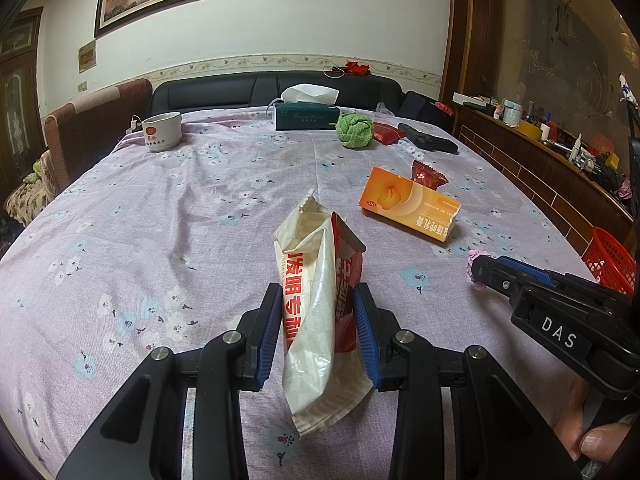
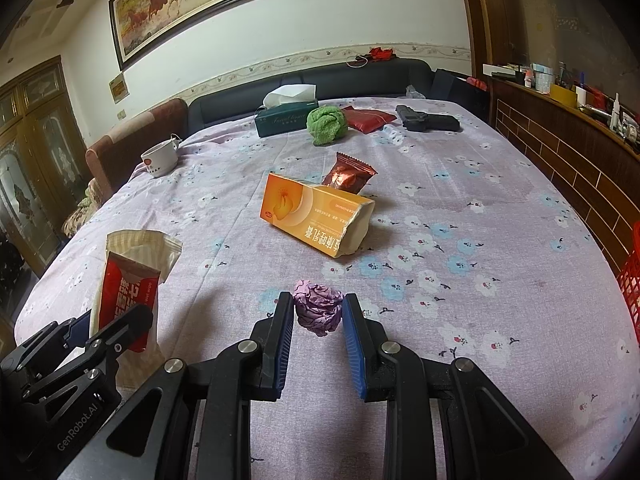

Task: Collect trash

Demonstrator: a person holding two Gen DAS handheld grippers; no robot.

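Both hands are full at once. The left gripper (image 1: 317, 320) is clamped on a crumpled white-and-red wrapper (image 1: 316, 300), which stands up between its blue pads and looks lifted a little off the flowered tablecloth (image 1: 160, 220). The right gripper (image 2: 318, 328) has its pads pressed against a small purple paper ball (image 2: 319, 309) near the front edge of the table — whether the ball is off the cloth yet I cannot tell.

So two pieces seem picked up, but neither is binned. A red basket (image 1: 610, 258) sits off the right side of the table, which I take to be where the trash goes; nothing can be seen inside it from here.

More is left on the cloth: an orange carton (image 2: 316, 214) with a torn-open end lies in the middle, and a small dark red candy wrapper (image 2: 349, 174) sits just behind it, touching or nearly so. Further back are a mug (image 2: 161, 157), a tissue box (image 2: 280, 120) and a green cloth (image 2: 327, 123) — those look like keepers, not rubbish. By my reckoning the job is under halfway.
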